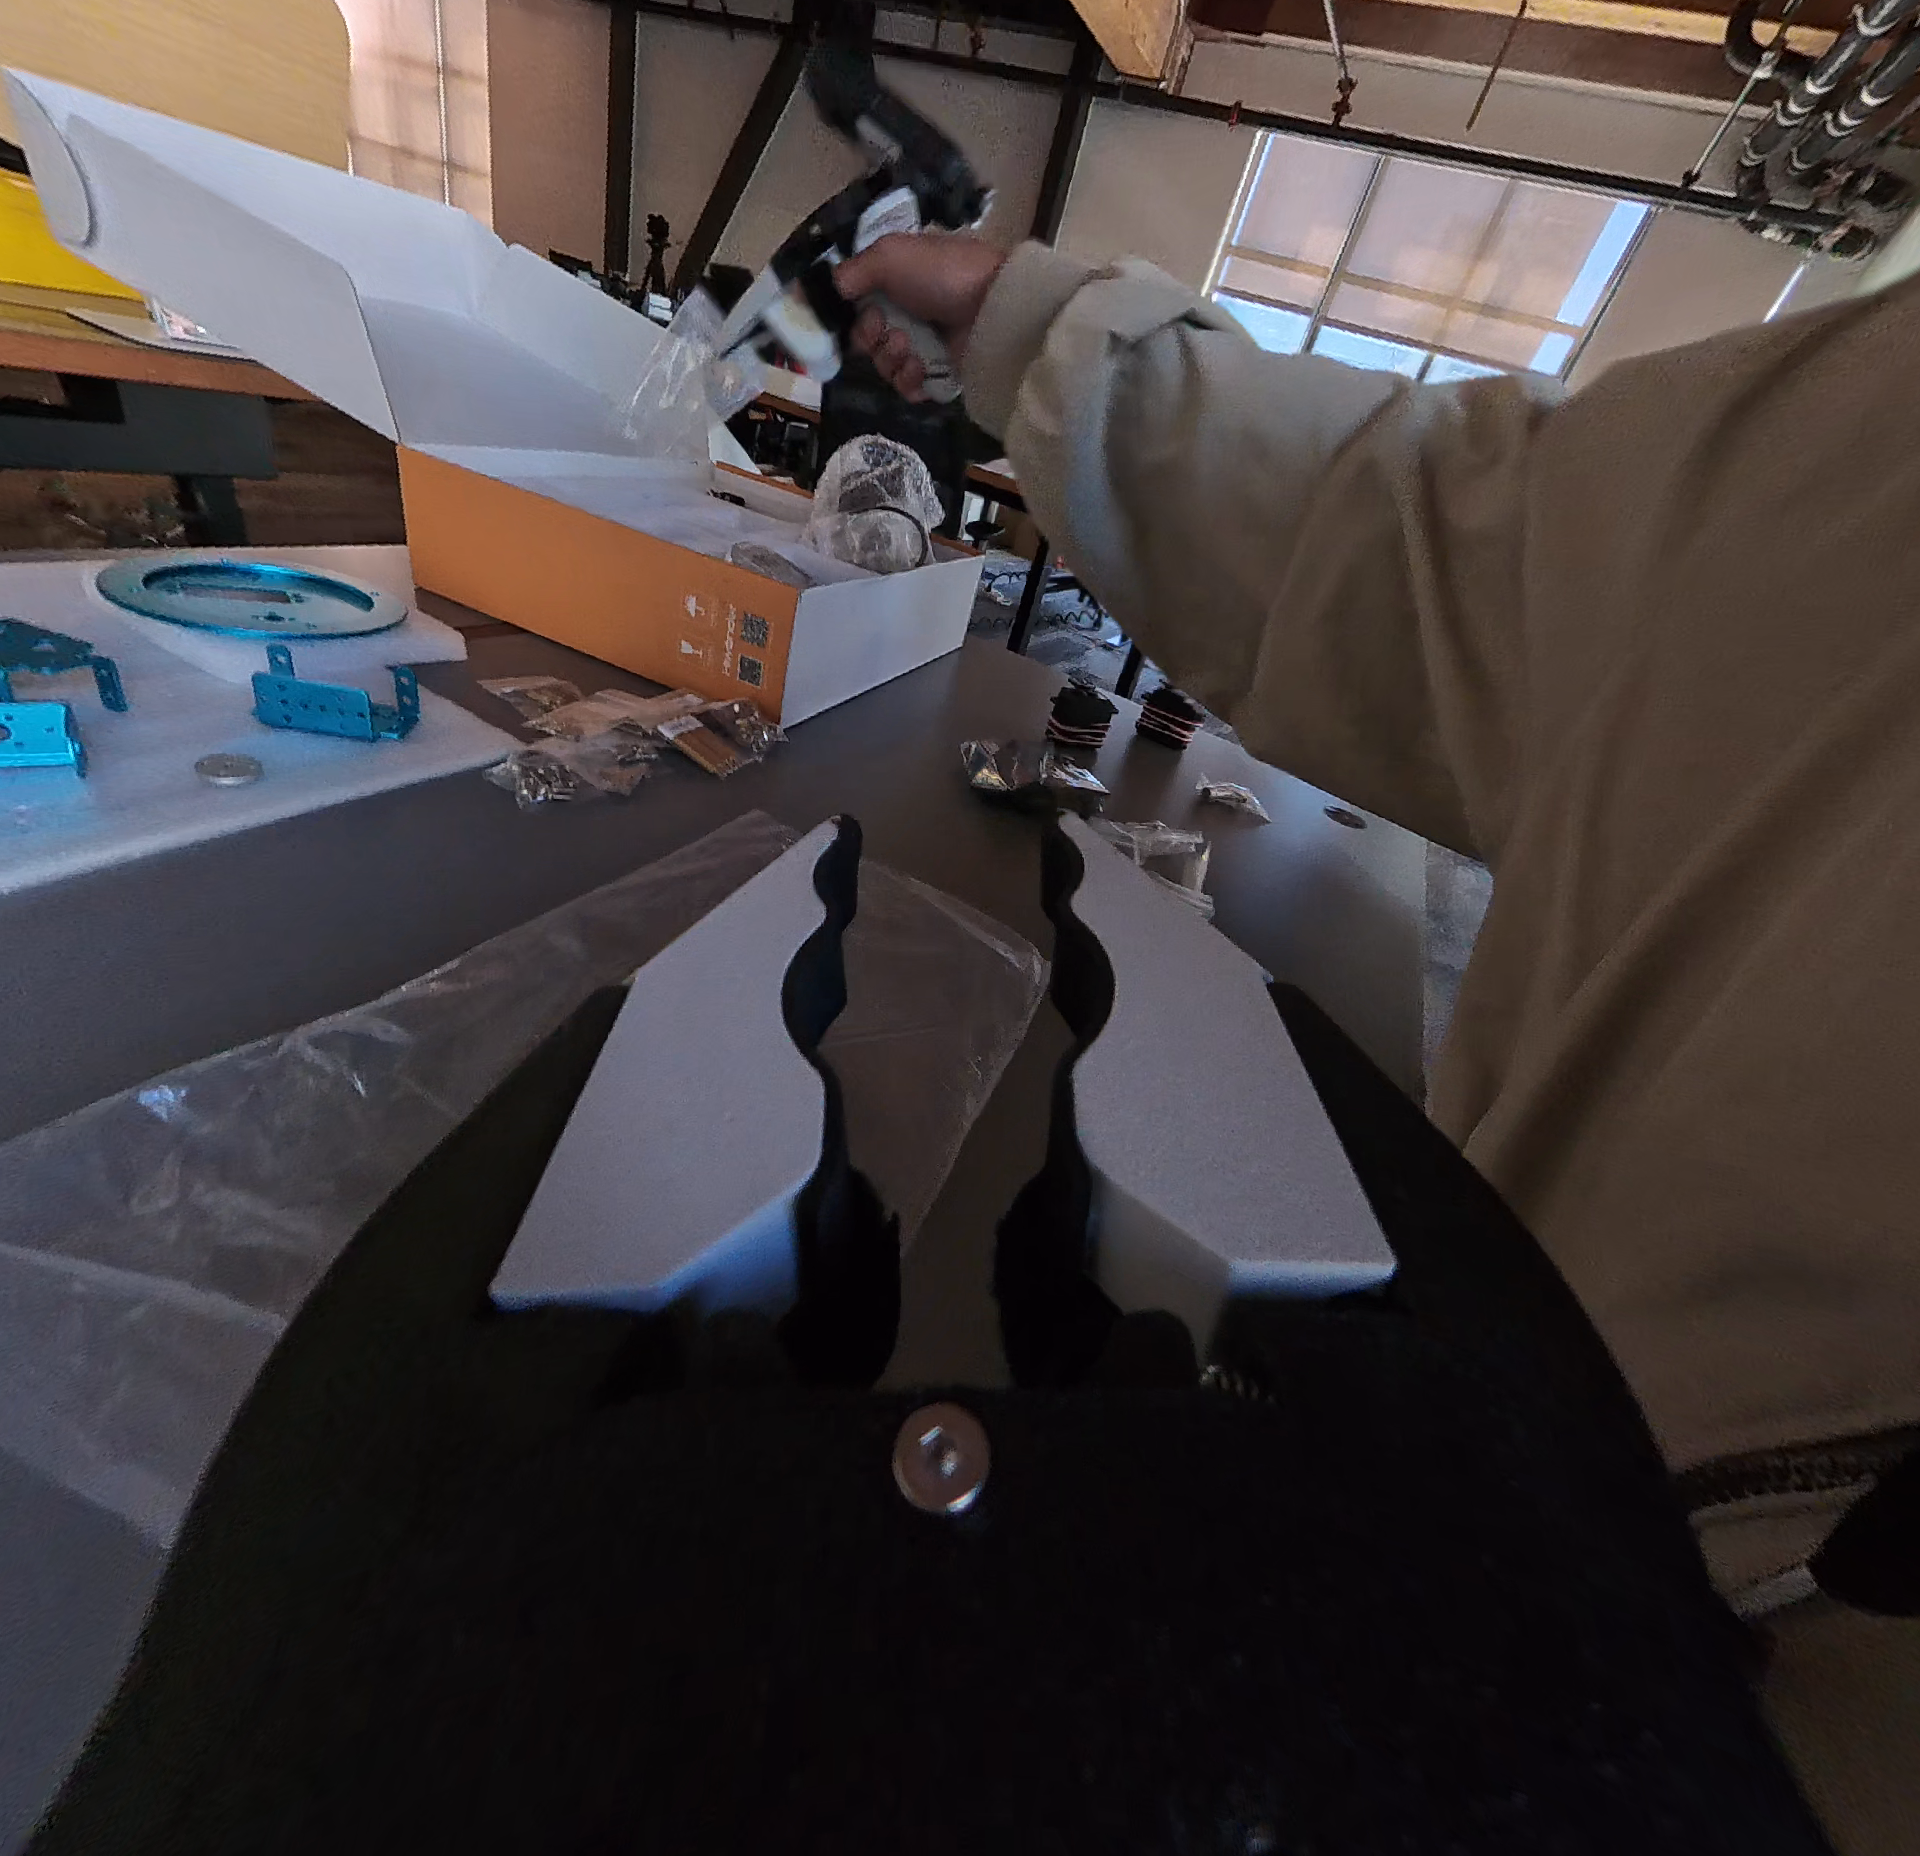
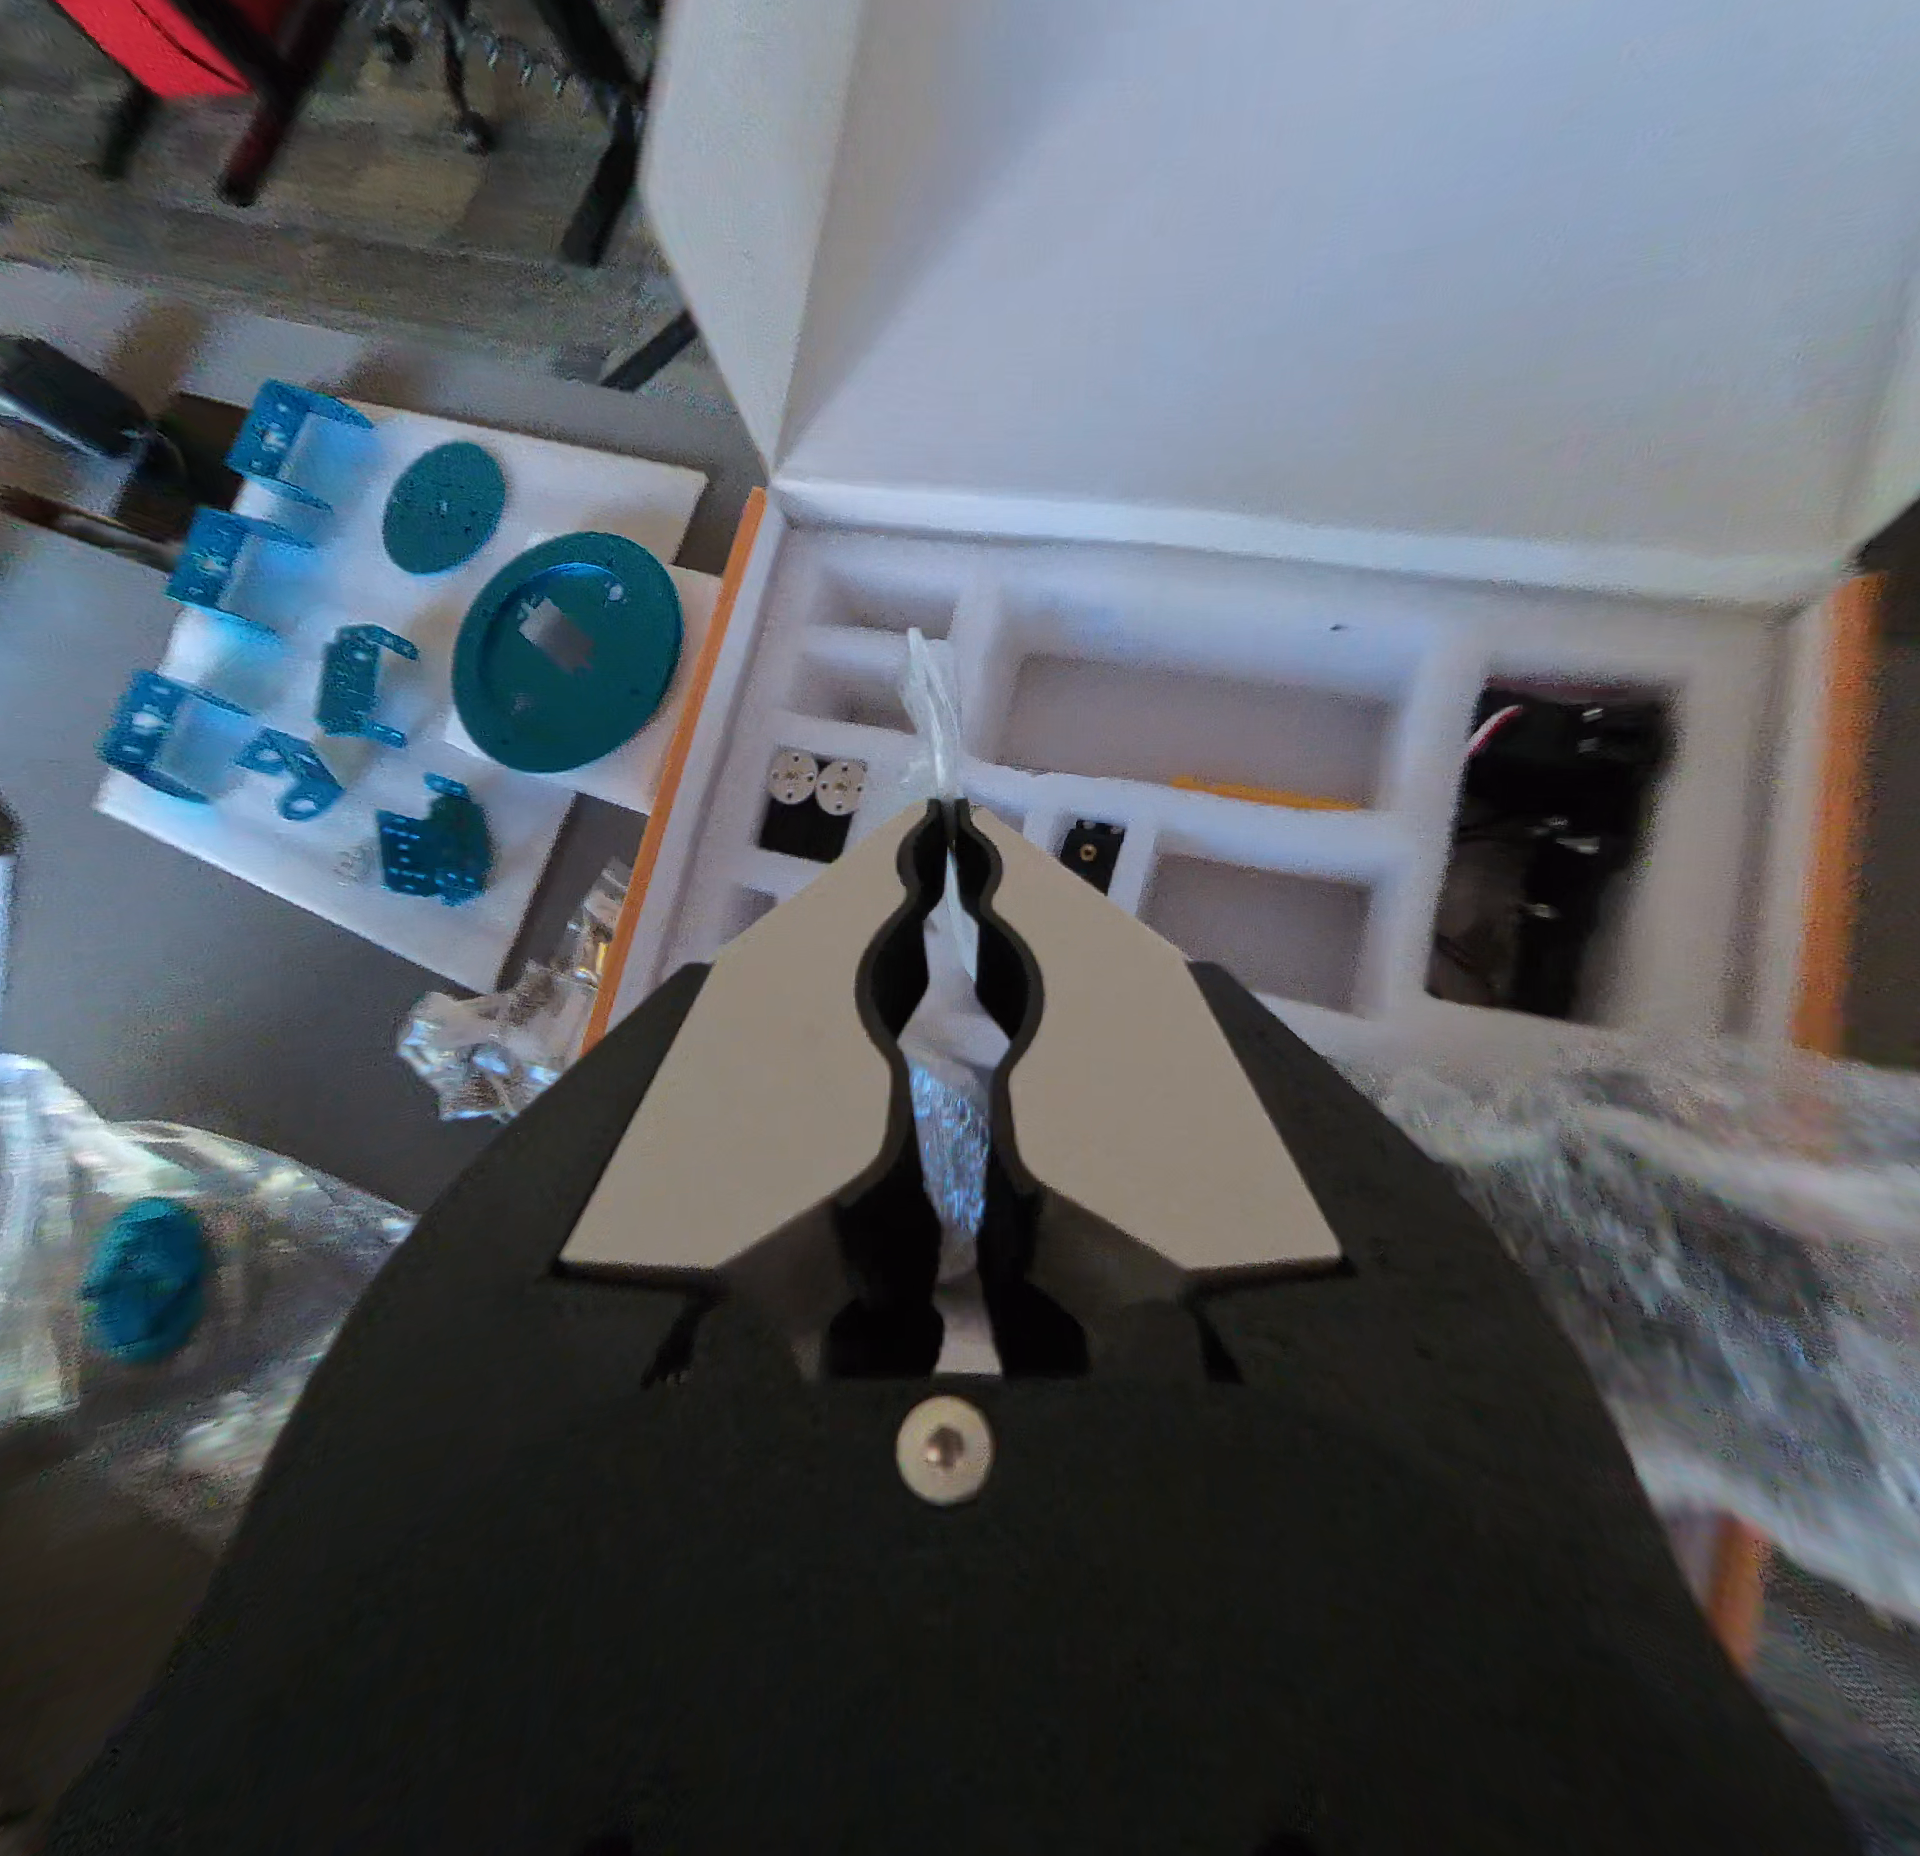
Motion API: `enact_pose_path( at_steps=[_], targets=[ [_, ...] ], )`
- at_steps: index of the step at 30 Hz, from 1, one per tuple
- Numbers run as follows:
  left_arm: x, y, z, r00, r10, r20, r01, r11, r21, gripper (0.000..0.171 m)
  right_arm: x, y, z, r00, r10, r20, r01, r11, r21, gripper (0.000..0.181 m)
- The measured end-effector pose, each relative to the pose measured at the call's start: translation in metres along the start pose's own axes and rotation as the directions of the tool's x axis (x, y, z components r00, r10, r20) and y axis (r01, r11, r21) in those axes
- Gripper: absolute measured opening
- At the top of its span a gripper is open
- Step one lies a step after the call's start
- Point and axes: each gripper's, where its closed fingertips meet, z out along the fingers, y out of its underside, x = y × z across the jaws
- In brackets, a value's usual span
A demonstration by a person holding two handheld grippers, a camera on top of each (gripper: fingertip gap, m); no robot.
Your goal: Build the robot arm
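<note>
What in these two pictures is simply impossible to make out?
- Right wrist view: what hangs below the clear plastic pinched by the right tool; the tool's own body hides it.
- Right wrist view: contents of the black compartment in the open box; dark and blurred.
- Left wrist view: the far tool is motion-blurred; its tips are unclear.
- Left wrist view: small bagged hardware is too small to identify.

Right gripper (image 2: 948, 814) pinching clear plastic bag (image 2: 928, 705), left gripper (image 1: 951, 830) apparently empty, parted
</note>
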Motion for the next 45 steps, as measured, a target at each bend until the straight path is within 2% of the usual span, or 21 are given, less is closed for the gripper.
enact_pose_path(
  at_steps=[2,4,6,9,12,13,15,16,19,21,23,26,29,31,33,34,37,40,41,43,45],
  targets=[
    [-0.001,-0.002,0.006,1.000,0.028,0.012,-0.028,1.000,-0.009,0.033,0.022,-0.006,0.031,0.991,0.101,0.087,-0.096,0.994,-0.052,0.000],
    [-0.004,-0.001,0.013,0.998,0.053,0.041,-0.052,0.998,-0.045,0.033,0.050,-0.010,0.058,0.981,0.174,0.082,-0.168,0.983,-0.077,0.000],
    [-0.006,0.000,0.020,0.993,0.097,0.075,-0.091,0.993,-0.079,0.033,0.067,-0.007,0.082,0.980,0.185,0.077,-0.173,0.976,-0.134,0.000],
    [-0.008,0.000,0.029,0.979,0.157,0.133,-0.142,0.983,-0.117,0.033,0.078,0.020,0.110,0.992,0.114,0.056,-0.088,0.936,-0.342,0.000],
    [-0.007,0.001,0.043,0.972,0.180,0.148,-0.158,0.976,-0.152,0.033,0.097,0.033,0.115,0.997,-0.072,-0.040,0.046,0.889,-0.455,0.013],
    [-0.006,0.000,0.048,0.972,0.183,0.150,-0.160,0.975,-0.157,0.033,0.101,0.030,0.112,0.989,-0.133,-0.064,0.090,0.887,-0.454,0.016],
    [-0.003,-0.003,0.059,0.973,0.187,0.133,-0.165,0.973,-0.164,0.033,0.097,0.021,0.094,0.974,-0.216,-0.069,0.166,0.887,-0.431,0.048],
    [-0.001,-0.005,0.065,0.975,0.191,0.116,-0.170,0.971,-0.170,0.033,0.096,0.016,0.078,0.965,-0.246,-0.091,0.186,0.887,-0.423,0.053],
    [0.002,-0.009,0.078,0.975,0.206,0.083,-0.188,0.964,-0.186,0.033,0.065,0.002,0.009,0.929,-0.355,-0.102,0.306,0.895,-0.324,0.051],
    [0.006,-0.007,0.088,0.975,0.213,0.062,-0.198,0.961,-0.191,0.033,0.023,0.010,-0.046,0.901,-0.426,-0.082,0.399,0.889,-0.226,0.047],
    [0.011,-0.001,0.098,0.975,0.218,0.040,-0.206,0.958,-0.197,0.033,-0.040,0.052,-0.092,0.888,-0.458,0.047,0.460,0.882,-0.102,0.042],
    [0.022,0.017,0.115,0.984,0.175,-0.017,-0.175,0.958,-0.226,0.033,-0.110,0.173,-0.133,0.875,-0.411,0.255,0.440,0.895,-0.069,0.043],
    [0.037,0.043,0.132,0.991,0.107,-0.080,-0.126,0.946,-0.300,0.034,-0.127,0.302,-0.132,0.899,-0.347,0.269,0.388,0.914,-0.119,0.040],
    [0.044,0.062,0.144,0.993,0.061,-0.101,-0.095,0.919,-0.382,0.034,-0.142,0.360,-0.123,0.906,-0.309,0.290,0.351,0.930,-0.107,0.040],
    [0.053,0.076,0.156,0.992,0.023,-0.125,-0.076,0.897,-0.435,0.034,-0.152,0.382,-0.117,0.920,-0.291,0.262,0.308,0.951,-0.028,0.032],
    [0.057,0.080,0.162,0.990,0.008,-0.138,-0.070,0.892,-0.447,0.033,-0.152,0.390,-0.114,0.917,-0.324,0.231,0.336,0.942,-0.011,0.027],
    [0.071,0.085,0.173,0.984,-0.016,-0.178,-0.071,0.876,-0.476,0.033,-0.137,0.409,-0.102,0.883,-0.452,0.126,0.461,0.885,-0.059,0.024],
    [0.082,0.083,0.179,0.978,0.013,-0.206,-0.111,0.874,-0.474,0.033,-0.133,0.417,-0.094,0.841,-0.519,0.154,0.534,0.841,-0.085,0.018],
    [0.084,0.083,0.180,0.977,0.025,-0.213,-0.125,0.872,-0.473,0.033,-0.132,0.416,-0.093,0.833,-0.531,0.157,0.546,0.834,-0.081,0.007],
    [0.087,0.084,0.182,0.973,0.056,-0.226,-0.161,0.865,-0.476,0.033,-0.131,0.408,-0.095,0.828,-0.531,0.182,0.550,0.832,-0.075,0.003],
    [0.089,0.081,0.186,0.963,0.110,-0.246,-0.216,0.860,-0.462,0.033,-0.138,0.387,-0.109,0.847,-0.467,0.255,0.484,0.875,-0.005,0.001]
  ],
)
